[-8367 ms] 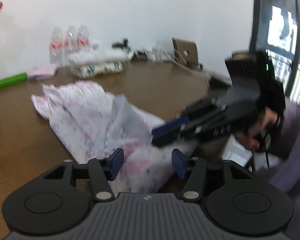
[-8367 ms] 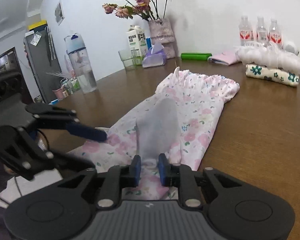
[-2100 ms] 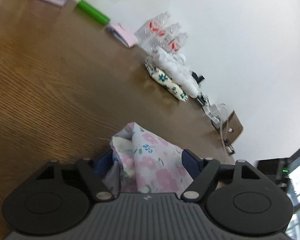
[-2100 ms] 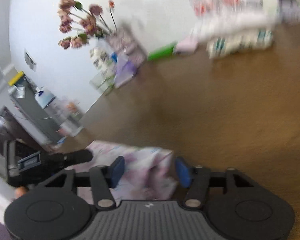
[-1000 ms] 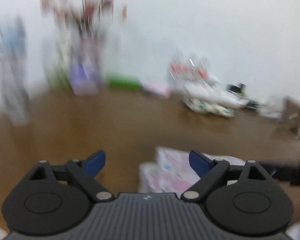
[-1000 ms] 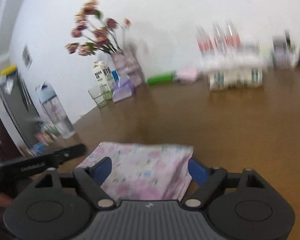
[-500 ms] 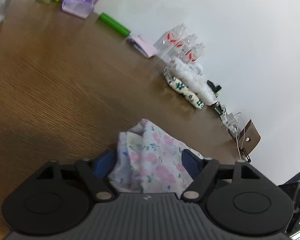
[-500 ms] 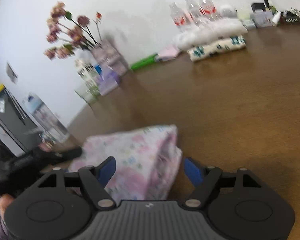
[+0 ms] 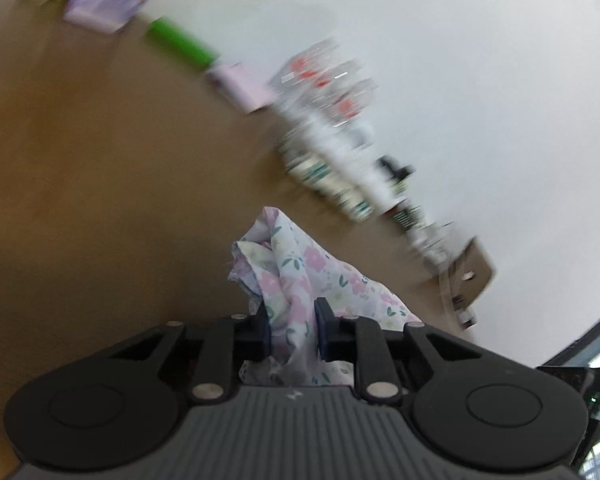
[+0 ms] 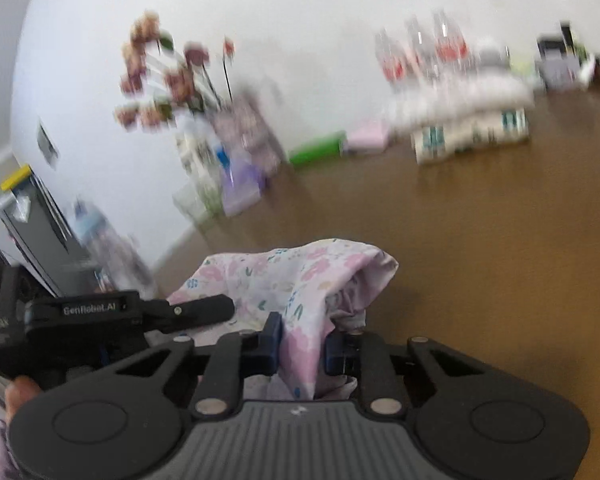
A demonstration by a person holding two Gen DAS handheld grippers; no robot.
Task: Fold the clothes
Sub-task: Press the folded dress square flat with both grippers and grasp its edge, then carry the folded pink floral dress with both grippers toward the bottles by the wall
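The floral garment [image 9: 300, 280] is a folded bundle of white cloth with pink flowers, bunched between my two grippers over the brown wooden table [image 9: 80, 200]. My left gripper [image 9: 291, 330] is shut on one end of it, cloth pinched between the blue pads. My right gripper [image 10: 302, 344] is shut on the other end of the floral garment [image 10: 296, 272]. In the right wrist view the left gripper [image 10: 196, 310] reaches in from the left, held by a hand. Both views are motion-blurred.
Along the wall stand water bottles [image 10: 420, 60], a rolled floral cloth [image 10: 472, 136], a green tube [image 10: 316, 148], a pink pad [image 10: 368, 136], a purple tissue pack [image 10: 240, 184] and a vase of flowers [image 10: 168, 80]. A brown box [image 9: 472, 268] sits at the table's far right.
Both grippers stood open around the folded garment half a second ago; now both have shut on its ends. The views have swung and blurred, and the cloth looks bunched up.
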